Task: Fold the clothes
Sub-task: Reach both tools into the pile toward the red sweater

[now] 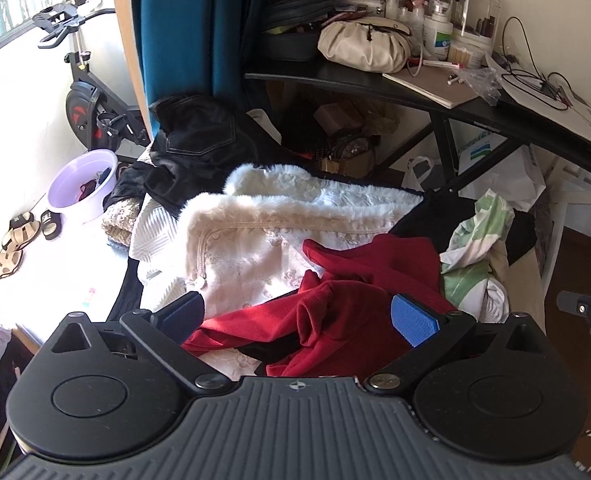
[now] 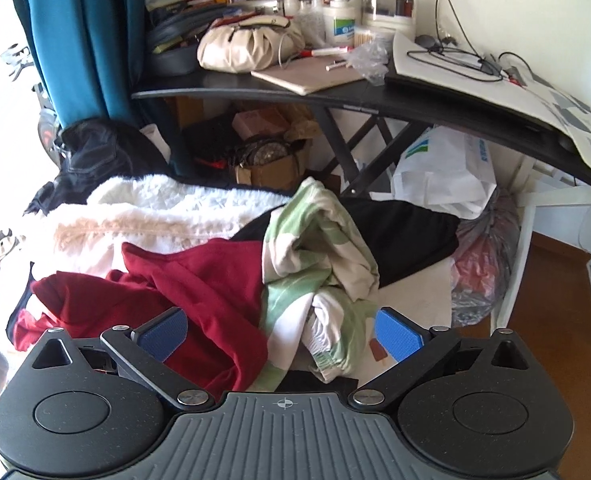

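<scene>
A heap of clothes covers the surface in front of me. A crumpled red garment (image 1: 335, 312) lies nearest in the left wrist view, and my left gripper (image 1: 299, 316) hangs open just above it, blue pads wide apart. Behind it spreads a white fluffy garment (image 1: 279, 216), and black jeans (image 1: 199, 140) sit at the far left. In the right wrist view my right gripper (image 2: 283, 334) is open over the seam between the red garment (image 2: 199, 292) and a bunched green-and-white garment (image 2: 315, 260). A black garment (image 2: 407, 232) lies behind that.
A black desk (image 2: 335, 98) crowded with a cream bag (image 2: 247, 46), bottles and cables overhangs the far side. Plastic bags (image 2: 443, 172) and a cardboard box (image 2: 271, 168) sit under it. A lilac basin (image 1: 83, 184), sandals (image 1: 15, 244) and an exercise bike (image 1: 91, 100) stand on the floor at left.
</scene>
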The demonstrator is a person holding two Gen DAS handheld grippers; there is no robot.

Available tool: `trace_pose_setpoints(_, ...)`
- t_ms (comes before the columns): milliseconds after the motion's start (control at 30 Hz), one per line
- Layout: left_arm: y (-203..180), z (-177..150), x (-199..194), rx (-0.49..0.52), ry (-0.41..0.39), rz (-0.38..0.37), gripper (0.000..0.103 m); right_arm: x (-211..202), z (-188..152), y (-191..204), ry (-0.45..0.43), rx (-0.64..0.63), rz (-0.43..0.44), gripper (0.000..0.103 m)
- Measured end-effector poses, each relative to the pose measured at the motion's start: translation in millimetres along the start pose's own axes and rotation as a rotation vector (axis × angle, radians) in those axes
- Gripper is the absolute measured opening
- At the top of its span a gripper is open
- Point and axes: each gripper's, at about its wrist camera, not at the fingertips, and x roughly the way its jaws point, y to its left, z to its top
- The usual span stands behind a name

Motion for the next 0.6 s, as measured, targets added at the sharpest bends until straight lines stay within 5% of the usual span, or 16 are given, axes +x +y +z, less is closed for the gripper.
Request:
trace_pose_setpoints(467,-1.7,-1.8,103.0,0.116,0.156,-0.123,0.087,102.0,-33.2,27.3,0.162,0.002,-0.11,0.089)
trace_pose_setpoints(533,3.4,-0.3,107.3,0.122,0.158,-0.148,0.074,115.6,-34.0,33.3,0.172,0.005,-0.123,0.089)
trace_pose_setpoints(600,8.4,1.3,111.6,0.128,0.159,-0.173,0.037,130.7,-35.1,39.4,0.179,0.012,-0.138,0.089)
